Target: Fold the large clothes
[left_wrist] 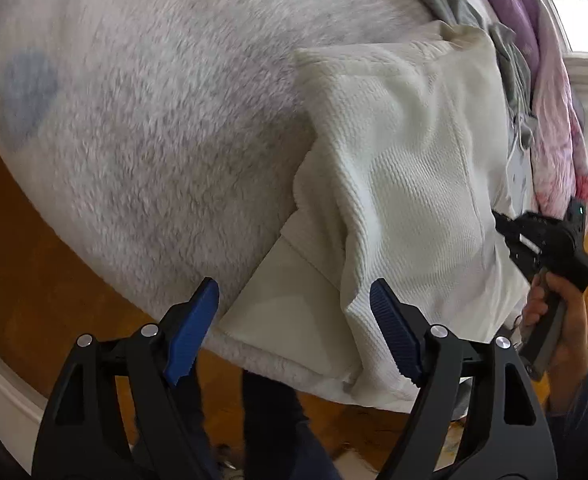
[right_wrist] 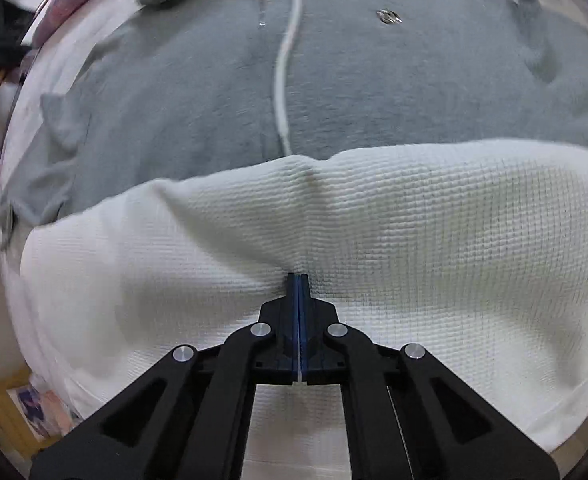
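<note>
- Viewing from the left wrist: the left gripper (left_wrist: 294,320) is held spread wide and empty at lower centre; the white knit garment (left_wrist: 406,168), right of centre, is best gripped at its near hem.
- Viewing from the right wrist: the right gripper (right_wrist: 298,280) is clenched on the garment's fabric (right_wrist: 334,232) at centre, below a grey hoodie (right_wrist: 334,72); tension should be kept even.

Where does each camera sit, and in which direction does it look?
Left wrist: on the open left gripper, facing the white waffle-knit garment on a fluffy blanket; the right hand and right gripper show.
Right wrist: on the right gripper, fingers shut on the garment, facing a grey hoodie.
Both share the white garment.
</note>
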{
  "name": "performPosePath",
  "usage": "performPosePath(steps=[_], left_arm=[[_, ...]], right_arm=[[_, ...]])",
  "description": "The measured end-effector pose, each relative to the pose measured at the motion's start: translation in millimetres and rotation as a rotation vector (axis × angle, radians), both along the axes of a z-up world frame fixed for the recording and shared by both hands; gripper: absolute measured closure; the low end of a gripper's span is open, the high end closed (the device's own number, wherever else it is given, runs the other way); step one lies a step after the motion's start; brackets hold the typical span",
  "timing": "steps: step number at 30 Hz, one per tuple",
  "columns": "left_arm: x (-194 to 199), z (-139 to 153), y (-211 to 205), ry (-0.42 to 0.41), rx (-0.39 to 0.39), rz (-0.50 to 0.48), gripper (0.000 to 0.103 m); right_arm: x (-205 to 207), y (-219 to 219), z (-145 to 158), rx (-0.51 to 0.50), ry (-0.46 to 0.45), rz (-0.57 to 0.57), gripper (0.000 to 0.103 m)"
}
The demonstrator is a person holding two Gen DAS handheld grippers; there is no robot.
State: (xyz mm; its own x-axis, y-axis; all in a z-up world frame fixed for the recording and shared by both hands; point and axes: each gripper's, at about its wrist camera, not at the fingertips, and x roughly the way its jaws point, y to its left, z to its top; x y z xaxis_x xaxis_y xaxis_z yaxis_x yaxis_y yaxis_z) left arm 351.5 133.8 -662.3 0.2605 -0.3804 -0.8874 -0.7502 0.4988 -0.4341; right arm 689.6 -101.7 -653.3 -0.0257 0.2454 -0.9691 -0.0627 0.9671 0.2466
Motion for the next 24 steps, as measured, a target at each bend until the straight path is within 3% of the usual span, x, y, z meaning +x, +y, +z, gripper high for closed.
performPosePath(steps=[4, 8, 11, 13, 19, 22, 23, 24], left_arm=[[-7, -2, 9, -0.015, -0.02, 0.027, 0.025], [-11, -6, 14, -0.014, -0.036, 0.026, 0.025], [-10, -11, 12, -0.014, -0.043, 0.017, 0.025], [-11, -15, 12, -0.011, -0.049, 0.009, 0.025], [4, -18, 8, 0.0, -0.057, -0.017, 0.025], [10, -17, 4, 0.005, -0.06, -0.042, 0.041], [10, -17, 3, 0.0, -0.064, -0.051, 0.057], [11, -16, 3, 0.002, -0.066, -0.061, 0.061]], right_arm=[[-33, -16, 14, 0.009, 0.05, -0.022, 0.103], [-100, -27, 23, -0.007, 0.101, 0.03, 0.103], [-143, -37, -8, -0.01, 0.187, 0.026, 0.103], [-153, -44, -15, 0.025, 0.124, 0.002, 0.103], [-149, -46, -17, 0.029, 0.153, 0.002, 0.103], [-150, -46, -9, 0.041, 0.136, 0.036, 0.103], [-156, -55, 0, 0.044, 0.115, 0.059, 0.099], [-160, -52, 7, 0.043, 0.085, 0.09, 0.098]])
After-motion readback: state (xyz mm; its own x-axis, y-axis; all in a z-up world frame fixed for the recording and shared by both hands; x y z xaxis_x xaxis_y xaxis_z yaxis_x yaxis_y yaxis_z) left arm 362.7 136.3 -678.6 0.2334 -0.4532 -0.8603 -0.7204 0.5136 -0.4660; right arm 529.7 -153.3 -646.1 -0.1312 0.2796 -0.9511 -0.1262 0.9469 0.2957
